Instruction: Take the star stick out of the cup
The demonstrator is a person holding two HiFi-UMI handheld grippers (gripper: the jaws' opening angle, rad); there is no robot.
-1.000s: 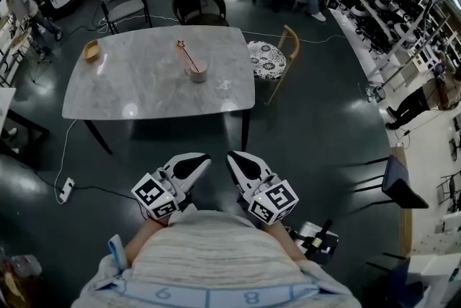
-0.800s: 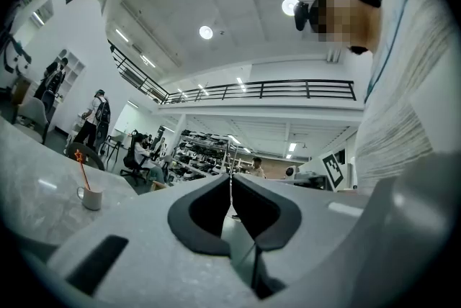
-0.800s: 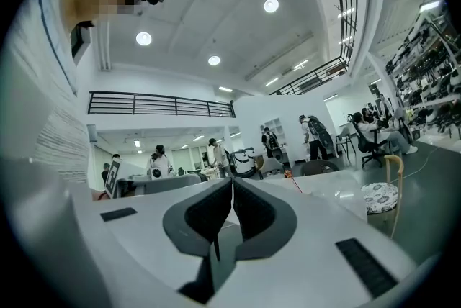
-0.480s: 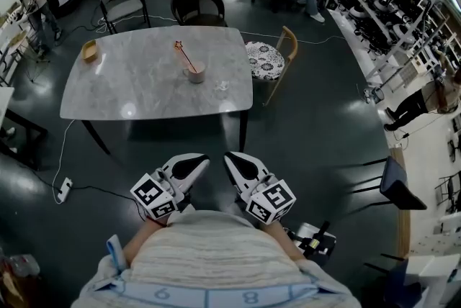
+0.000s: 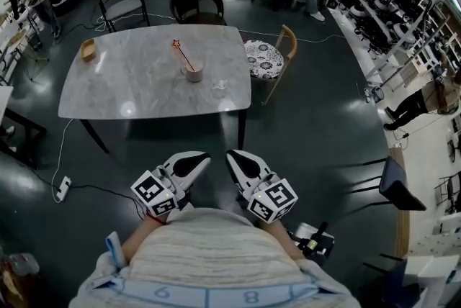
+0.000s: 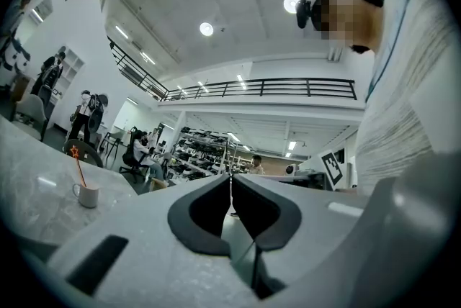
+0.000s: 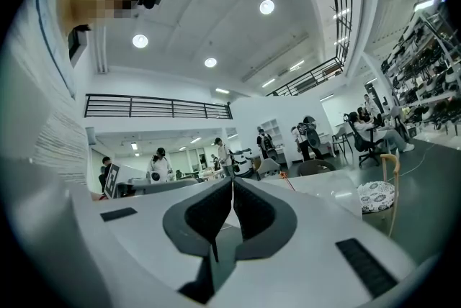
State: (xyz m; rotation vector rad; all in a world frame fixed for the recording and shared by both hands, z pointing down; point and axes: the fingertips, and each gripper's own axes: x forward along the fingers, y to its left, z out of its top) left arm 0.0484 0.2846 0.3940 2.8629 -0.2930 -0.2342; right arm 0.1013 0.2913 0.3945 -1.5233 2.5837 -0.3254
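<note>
Jaws pressed together and empty on both left gripper and right gripper, held low by the torso. Well ahead, on the grey marble table, the small white cup holds the thin red star stick, which leans left. Probably light, stiff and slender; pinch mid-shaft above the rim.

Head view looks steeply down, well back from the bench; both gripper views tilt upward, low, sharing that far bench.
</note>
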